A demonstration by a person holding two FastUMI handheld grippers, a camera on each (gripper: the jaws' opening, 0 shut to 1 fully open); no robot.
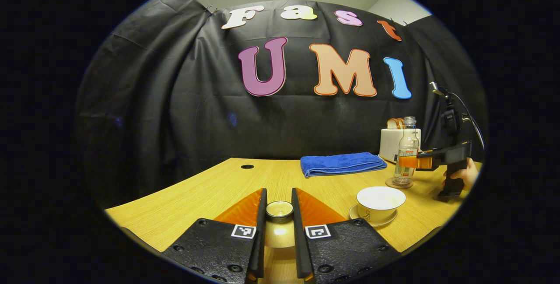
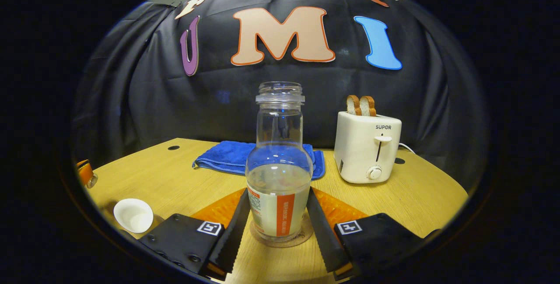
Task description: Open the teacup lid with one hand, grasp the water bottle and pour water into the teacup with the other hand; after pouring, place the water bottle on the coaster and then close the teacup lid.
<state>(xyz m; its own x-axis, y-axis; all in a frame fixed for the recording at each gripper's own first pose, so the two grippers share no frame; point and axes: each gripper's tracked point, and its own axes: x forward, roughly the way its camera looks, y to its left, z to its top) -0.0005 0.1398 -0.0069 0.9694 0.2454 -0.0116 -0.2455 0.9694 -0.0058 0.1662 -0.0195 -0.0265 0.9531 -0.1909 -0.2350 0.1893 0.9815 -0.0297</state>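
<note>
My left gripper [image 1: 279, 203] is shut on the knob of the teacup lid [image 1: 280, 233], holding it above the table. To its right the white teacup [image 1: 379, 202] stands uncovered on its saucer [image 1: 355, 214]. The water bottle [image 2: 279, 187], clear, capless and roughly a third full, stands upright on the round coaster [image 2: 302, 236]. My right gripper [image 2: 279, 192] has one finger against each side of it. In the left gripper view the bottle [image 1: 407, 144] stands on the coaster [image 1: 399, 184] behind the cup, with the right gripper [image 1: 409, 161] and a hand [image 1: 466, 173] beside it. The teacup [image 2: 133, 215] appears at lower left in the right gripper view.
A folded blue towel [image 1: 341, 163] lies at the back of the wooden table [image 1: 197, 196]. A white toaster [image 2: 367, 146] holding two bread slices stands at the back right, close behind the bottle. A camera stand [image 1: 450, 117] rises at the far right.
</note>
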